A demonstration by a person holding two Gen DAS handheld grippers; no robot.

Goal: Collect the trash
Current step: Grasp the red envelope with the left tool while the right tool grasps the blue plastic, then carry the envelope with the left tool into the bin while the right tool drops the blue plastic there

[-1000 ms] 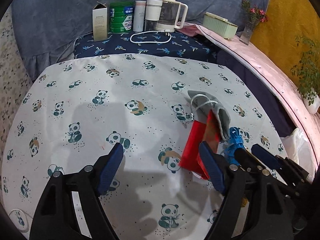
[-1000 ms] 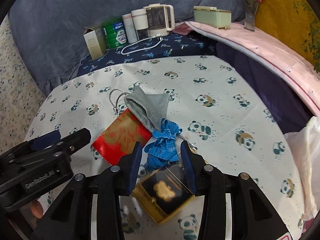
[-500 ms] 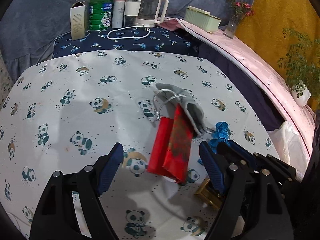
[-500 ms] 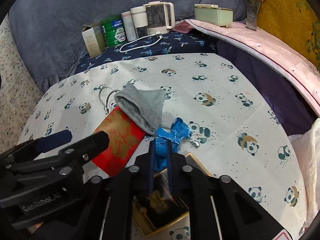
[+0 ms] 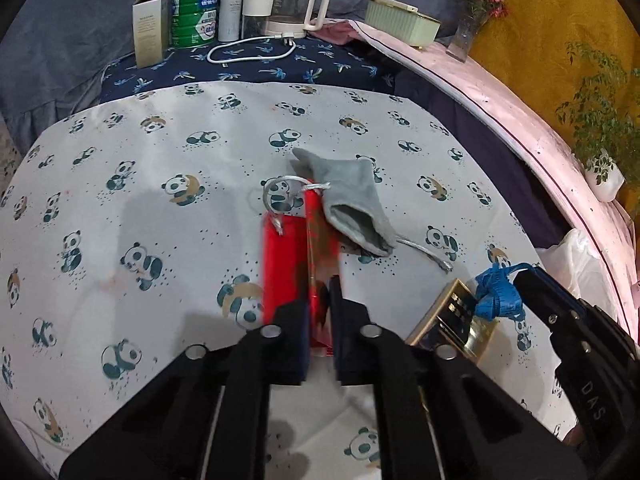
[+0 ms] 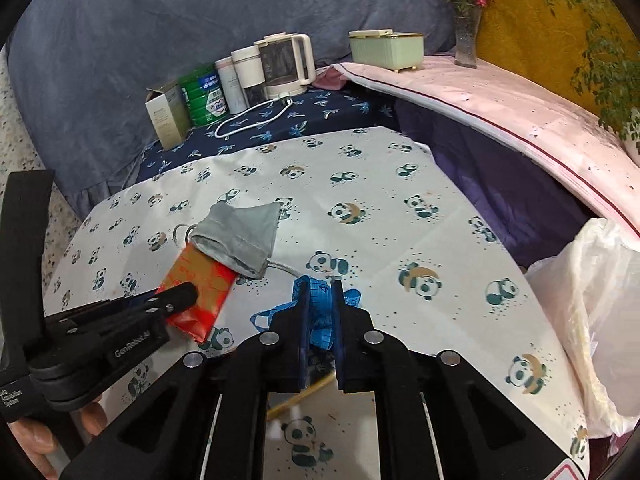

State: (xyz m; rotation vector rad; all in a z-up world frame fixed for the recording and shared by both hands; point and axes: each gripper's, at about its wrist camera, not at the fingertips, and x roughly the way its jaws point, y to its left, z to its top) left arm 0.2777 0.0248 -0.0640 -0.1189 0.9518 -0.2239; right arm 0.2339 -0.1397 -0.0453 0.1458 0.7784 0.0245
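While my left gripper (image 5: 320,304) clenched the red packet (image 5: 296,248), my right gripper (image 6: 320,312) (raised) pinched the blue tape (image 6: 320,320).

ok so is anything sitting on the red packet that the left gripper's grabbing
Yes. The left gripper is shut on the near end of the red packet, but the grey pouch lies across its far end, with its silver cord draped over the packet too. Lifting would likely drag or tip the pouch.
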